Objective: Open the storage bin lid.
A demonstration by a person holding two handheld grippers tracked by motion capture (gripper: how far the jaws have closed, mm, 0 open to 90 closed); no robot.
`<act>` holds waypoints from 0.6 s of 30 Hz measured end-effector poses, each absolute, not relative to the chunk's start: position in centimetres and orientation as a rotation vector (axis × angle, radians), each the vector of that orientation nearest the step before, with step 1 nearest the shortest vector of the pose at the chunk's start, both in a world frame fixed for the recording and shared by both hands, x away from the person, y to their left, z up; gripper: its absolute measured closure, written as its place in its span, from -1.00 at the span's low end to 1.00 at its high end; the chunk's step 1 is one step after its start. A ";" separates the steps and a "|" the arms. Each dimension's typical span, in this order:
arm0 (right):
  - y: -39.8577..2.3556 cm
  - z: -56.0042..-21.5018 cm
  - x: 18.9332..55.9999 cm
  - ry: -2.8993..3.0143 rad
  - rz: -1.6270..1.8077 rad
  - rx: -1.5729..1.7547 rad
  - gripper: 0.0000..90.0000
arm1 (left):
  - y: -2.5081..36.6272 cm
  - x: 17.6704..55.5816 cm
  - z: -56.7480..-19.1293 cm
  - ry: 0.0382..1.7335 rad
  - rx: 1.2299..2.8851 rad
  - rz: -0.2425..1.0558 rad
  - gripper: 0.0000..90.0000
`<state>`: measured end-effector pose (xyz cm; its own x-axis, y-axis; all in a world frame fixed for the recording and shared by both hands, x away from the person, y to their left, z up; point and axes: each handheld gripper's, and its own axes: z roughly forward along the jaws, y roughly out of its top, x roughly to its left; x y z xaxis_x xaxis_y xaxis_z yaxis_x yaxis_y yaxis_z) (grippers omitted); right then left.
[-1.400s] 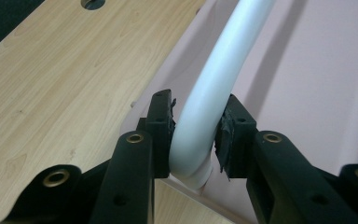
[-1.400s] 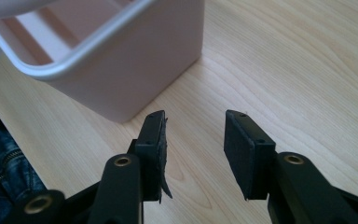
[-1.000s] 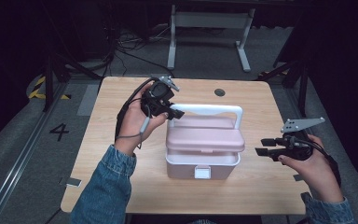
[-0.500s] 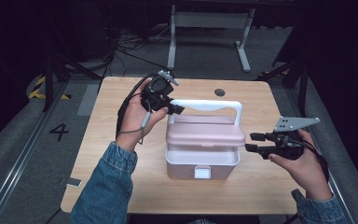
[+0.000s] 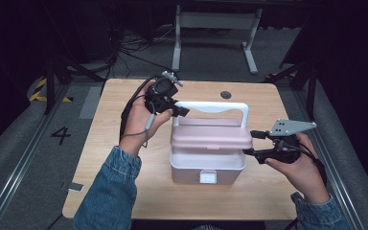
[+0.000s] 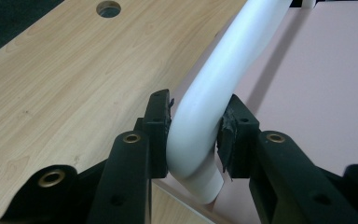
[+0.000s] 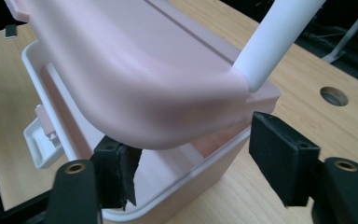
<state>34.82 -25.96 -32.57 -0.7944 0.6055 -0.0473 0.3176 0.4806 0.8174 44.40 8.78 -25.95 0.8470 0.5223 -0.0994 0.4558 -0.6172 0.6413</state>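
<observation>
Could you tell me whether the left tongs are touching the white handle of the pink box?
Touching. In the left gripper view, the left tongs have both pads pressed against the bend of the white handle, with no gap on either side.

Both forearms in blue denim sleeves w/ buttoned-style cuffs: left sleeve (image 5: 106, 191), right sleeve (image 5: 322, 214). Hands bare, no gloves.

Left gripper (image 5: 178, 111): black body, chunky round housing, small grey metal bit on far side, dark cable looping down near the wrist.

Right gripper (image 5: 253, 143): black, w/ pale grey three-cornered plate (image 5: 291, 127) on top, small dark holes in it; black cable trailing by the hand.

Close up, jaws on both are matt black arms w/ brass-coloured screw inserts; dark pads (image 6: 157, 122) at the tips, edges frayed. Right gripper's pads (image 7: 282, 156) square, blocky.
</observation>
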 end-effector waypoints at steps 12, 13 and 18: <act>-25.0 -32.4 34.5 2.376 1.216 0.721 -0.27 | 9.2 43.8 -25.5 0.715 2.307 0.158 0.28; -25.0 -32.4 34.5 2.376 1.216 0.721 -0.27 | 9.2 43.8 -25.5 0.715 2.307 0.158 0.26; -25.0 -32.2 34.4 2.365 1.226 0.722 -0.25 | 10.5 43.0 -24.9 0.721 2.279 0.186 0.16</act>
<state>34.43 -25.03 -32.21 -0.7961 0.5976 -0.0953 0.2665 0.4877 0.8313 43.03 10.48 -24.90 0.8326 0.5487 -0.0755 0.4435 -0.5789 0.6842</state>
